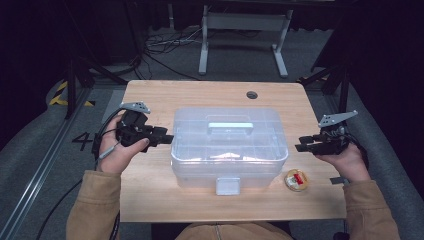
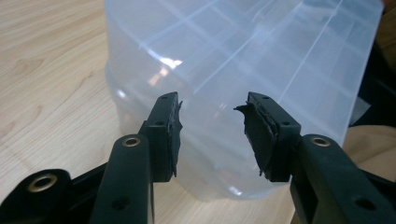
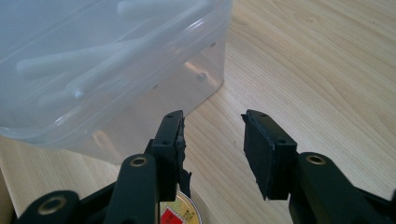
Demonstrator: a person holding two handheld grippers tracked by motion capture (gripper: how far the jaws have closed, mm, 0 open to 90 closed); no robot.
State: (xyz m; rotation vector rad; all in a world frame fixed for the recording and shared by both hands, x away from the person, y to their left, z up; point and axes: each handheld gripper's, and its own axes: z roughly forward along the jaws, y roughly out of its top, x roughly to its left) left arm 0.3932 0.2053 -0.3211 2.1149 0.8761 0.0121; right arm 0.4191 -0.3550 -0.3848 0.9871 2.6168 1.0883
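Observation:
A translucent plastic storage box (image 1: 229, 142) with a lid handle and a front latch stands in the middle of the wooden table (image 1: 150, 95). My left gripper (image 1: 167, 138) is at the box's left end, jaws open with nothing between them; its own view looks at the box's wall (image 2: 243, 60) right ahead of the left gripper (image 2: 212, 135). My right gripper (image 1: 302, 145) hovers off the box's right end, open and empty. Seen from the right gripper (image 3: 212, 151), a box corner (image 3: 116, 70) lies ahead to the left. A small round tin (image 1: 296, 180) with a red label lies by the box's front right corner.
A cable hole (image 1: 252, 94) sits near the table's far edge. Beyond the table stand a white frame (image 1: 245, 30) and loose cables on the dark floor. The round tin (image 3: 180, 214) lies just under my right gripper's left jaw.

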